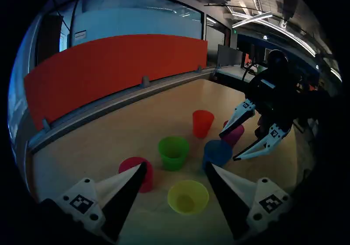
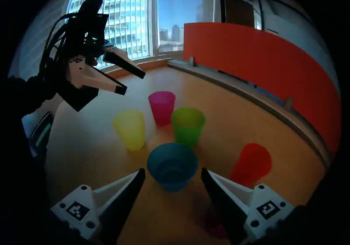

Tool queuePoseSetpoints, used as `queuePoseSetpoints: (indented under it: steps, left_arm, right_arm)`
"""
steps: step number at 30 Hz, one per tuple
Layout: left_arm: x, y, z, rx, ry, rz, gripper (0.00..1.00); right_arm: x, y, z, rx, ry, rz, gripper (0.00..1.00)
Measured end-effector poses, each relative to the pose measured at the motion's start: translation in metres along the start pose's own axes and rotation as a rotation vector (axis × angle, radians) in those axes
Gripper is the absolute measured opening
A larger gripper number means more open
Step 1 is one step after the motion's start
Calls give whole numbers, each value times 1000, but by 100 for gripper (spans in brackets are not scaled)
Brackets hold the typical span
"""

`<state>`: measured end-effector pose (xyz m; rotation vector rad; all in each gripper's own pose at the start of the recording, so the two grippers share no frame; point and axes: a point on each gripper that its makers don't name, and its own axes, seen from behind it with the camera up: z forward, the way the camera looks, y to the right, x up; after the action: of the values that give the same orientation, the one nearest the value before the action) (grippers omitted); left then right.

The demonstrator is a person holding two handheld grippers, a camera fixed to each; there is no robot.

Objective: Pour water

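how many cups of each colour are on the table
yellow cup: 1
green cup: 1
blue cup: 1
orange-red cup: 1
magenta cups: 2
total: 6 cups

On the table (image 1: 109, 127), seen in the left gripper view: near cup (image 1: 188, 196) just ahead of the left gripper (image 1: 175, 165), between its fingers; left cup (image 1: 148, 180) beside that; middle cup (image 1: 173, 152) and right cup (image 1: 217, 152) behind, side by side; far cup (image 1: 202, 122) beyond them; sixth cup (image 1: 236, 136) right of it, by the right gripper (image 1: 227, 147). Partition (image 1: 118, 70) along the table's far edge.
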<state>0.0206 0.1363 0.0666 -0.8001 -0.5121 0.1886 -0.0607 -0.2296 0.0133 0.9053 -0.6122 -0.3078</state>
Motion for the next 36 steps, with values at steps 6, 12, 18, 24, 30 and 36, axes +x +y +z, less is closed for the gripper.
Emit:
queuePoseSetpoints:
  steps: [6, 12, 18, 24, 30, 36]
  left_arm:
    - [-1, -1, 1, -3, 1, -6, 99]
    - [-2, -2, 2, -2, 0, -7, 99]
    - [-4, -4, 2, -1, 1, -13, 99]
    - [-4, -5, 3, -2, 2, -17, 99]
    - [-4, -4, 3, -4, 3, -15, 99]
    - [-5, -4, 3, -2, 1, -10, 99]
  right_arm:
    - [-2, -1, 12, -1, -14, 1, 99]
    - [-2, -3, 24, 6, -20, 6, 99]
    - [-2, -5, 33, 8, -27, 3, 99]
    - [-4, -6, 38, 10, -35, 6, 98]
    - [-5, -4, 40, 3, -34, 1, 93]
    - [-5, -4, 39, -2, -35, -4, 91]
